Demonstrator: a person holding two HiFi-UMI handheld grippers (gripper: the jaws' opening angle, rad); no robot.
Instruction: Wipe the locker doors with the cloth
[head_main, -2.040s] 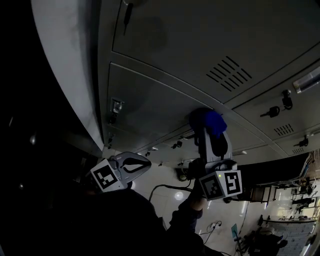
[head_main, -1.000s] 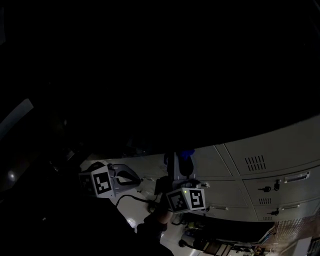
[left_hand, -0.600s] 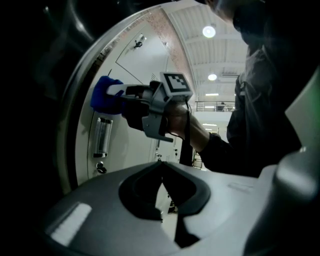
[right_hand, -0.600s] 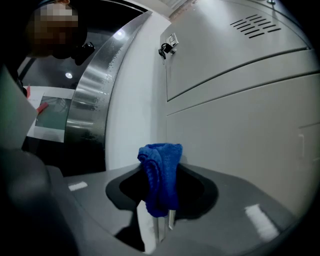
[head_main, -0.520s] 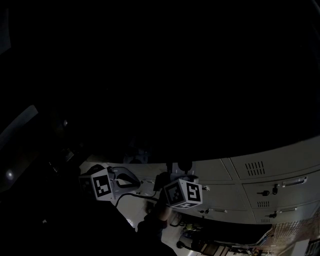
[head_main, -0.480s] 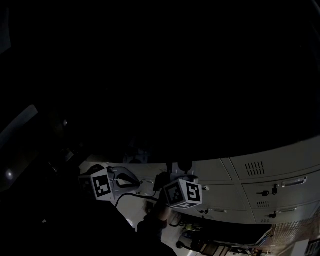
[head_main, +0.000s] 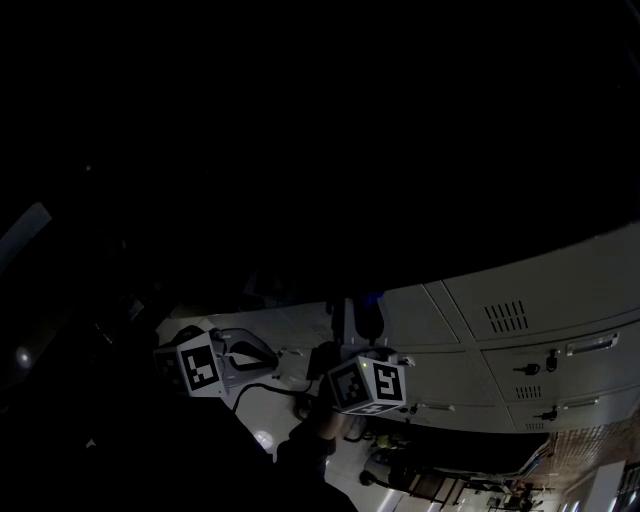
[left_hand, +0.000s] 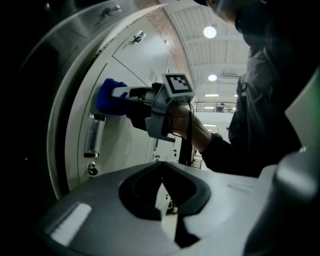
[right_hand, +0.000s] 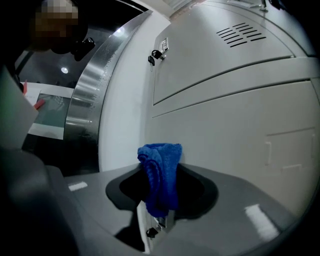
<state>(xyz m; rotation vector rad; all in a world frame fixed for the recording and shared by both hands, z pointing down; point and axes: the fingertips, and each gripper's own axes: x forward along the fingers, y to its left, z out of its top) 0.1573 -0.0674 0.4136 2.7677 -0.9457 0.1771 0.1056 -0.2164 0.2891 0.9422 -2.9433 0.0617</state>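
My right gripper is shut on a folded blue cloth, which stands up between the jaws close to a pale grey locker door. In the left gripper view the cloth is pressed against the door, with a hand behind the right gripper. The head view is mostly dark; the right gripper shows with a bit of blue at its tip against the lockers. My left gripper is shut and holds nothing, away from the doors, lower left in the head view.
A key hangs in a lock above the cloth, with vent slits higher up. A brushed steel column borders the lockers on the left. More locks and handles line the lower doors. A cable trails on the floor.
The head view swung away from the close locker door and went mostly dark. Over the last half second the right gripper shifted slightly up along the door with the cloth; the left barely moved.
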